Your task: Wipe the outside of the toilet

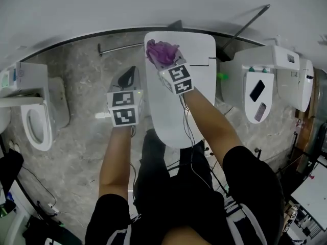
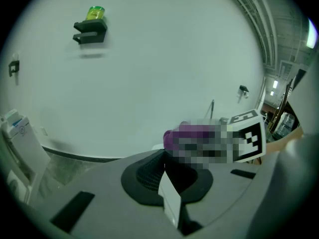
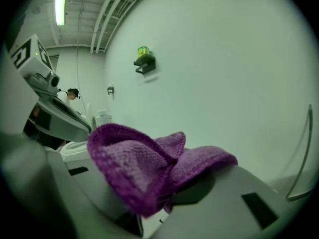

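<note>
Nearest me, my left tongs [image 1: 129, 78] hang just beside the toilet [image 1: 171, 116], over the floor [image 1: 87, 137], pressed together on nothing. Farther out, my right tongs [image 1: 164, 61] pinch a bunched purple cloth [image 1: 161, 51] over the far end of the closed lid [image 1: 199, 50], near the wall [image 1: 153, 4]. I judge the lid top is being wiped. Next I'd press the cloth flat, draw it toward me, then work down the sides.

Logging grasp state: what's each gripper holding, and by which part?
Right gripper is shut on the purple cloth, pinching a bunched fold; the rest flops over its jaws. Left gripper is shut with nothing in it.
</note>
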